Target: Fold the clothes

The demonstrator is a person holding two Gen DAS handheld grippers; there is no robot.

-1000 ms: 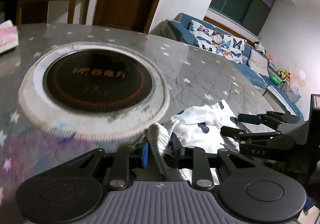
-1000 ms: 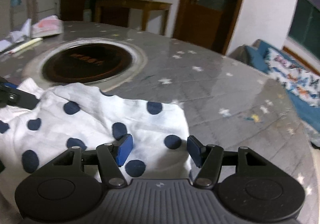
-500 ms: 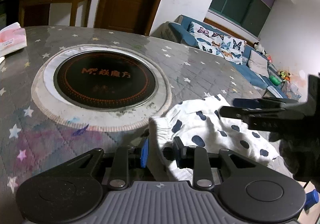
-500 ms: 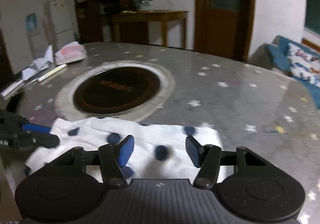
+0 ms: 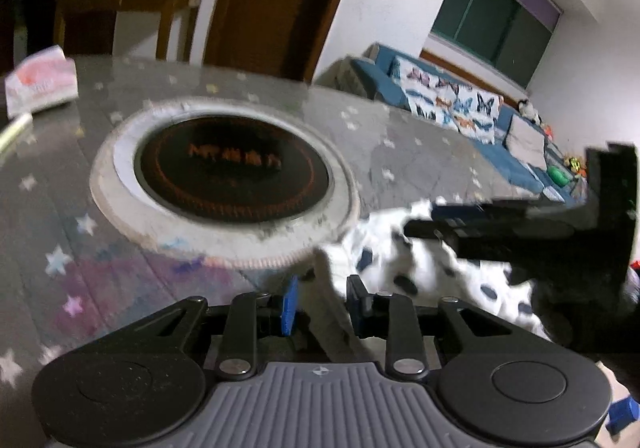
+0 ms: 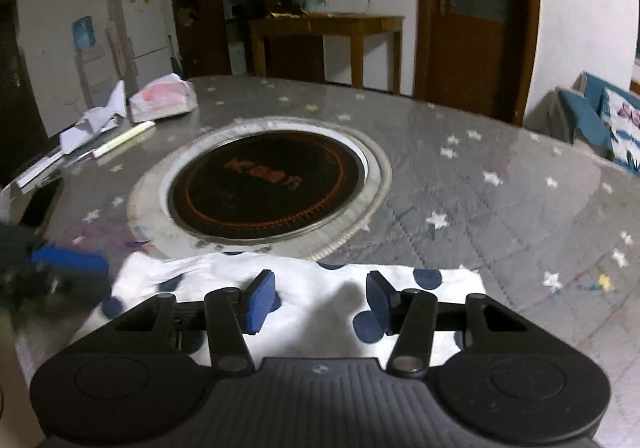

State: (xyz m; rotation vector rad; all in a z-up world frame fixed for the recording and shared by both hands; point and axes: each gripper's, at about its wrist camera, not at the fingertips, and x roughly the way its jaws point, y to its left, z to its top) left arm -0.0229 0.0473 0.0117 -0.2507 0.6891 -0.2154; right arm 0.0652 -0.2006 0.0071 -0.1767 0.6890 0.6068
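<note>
pinching a bunched white edge of the polka-dot garment [image 5: 404, 268], the left hand-held gripper [image 5: 322, 302] has its blue pads pressed onto the cloth, likely so that side can be carried over for a fold. the garment lies on the desk [image 6: 500, 207] at the near edge, at about 6 o'clock from the round black cooktop [image 6: 266, 193], where both hands can reach it. the right hand-held gripper [image 6: 320, 300] hovers over the spread cloth with its jaws partly apart; cloth shows in the gap, but the pads do not press it, so it seems to be lining up on the opposite edge. papers and a tissue pack [image 6: 162, 99] sit at 10 o'clock, well apart from the work.
</note>
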